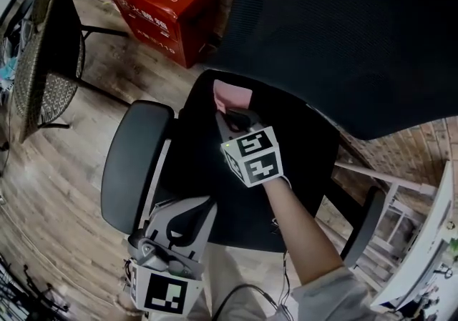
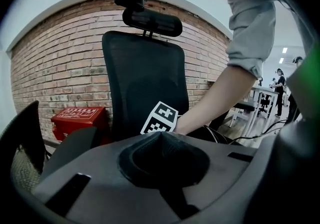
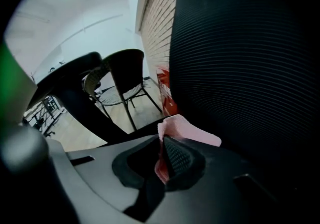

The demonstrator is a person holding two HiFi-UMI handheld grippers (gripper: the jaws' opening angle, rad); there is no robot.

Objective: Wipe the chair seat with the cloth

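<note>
The black padded chair seat (image 1: 308, 159) lies directly under the right hand-held gripper (image 1: 232, 118) and spreads out from it toward the person on every near side. The ribbed black mesh backrest (image 1: 343, 33) rises just beyond the jaw tips. A dark grey armrest pad (image 1: 132, 162) sits well off to that hand-held gripper's left.

The right hand-held gripper is down at the rear of the seat with its jaws clamped on a small pink cloth (image 1: 232, 94). The right gripper view shows the fabric pinched between the pads, with a free flap sticking out ahead of the tips toward the backrest. Whether the flap is pressed flat on the seat cannot be told.

The left hand-held gripper (image 1: 200, 209) hangs back by the seat's front edge, apart from the cloth. Its jaws are together with nothing between them.

As for progress, the cloth is picked up and brought to the seat, so the wiping looks to be in hand at the back edge. The upholstery shows no streak or damp trace to mark what has been covered. By my judgement, the broad middle and front of the seat, on the near side of the right hand-held gripper, are left to do.
</note>
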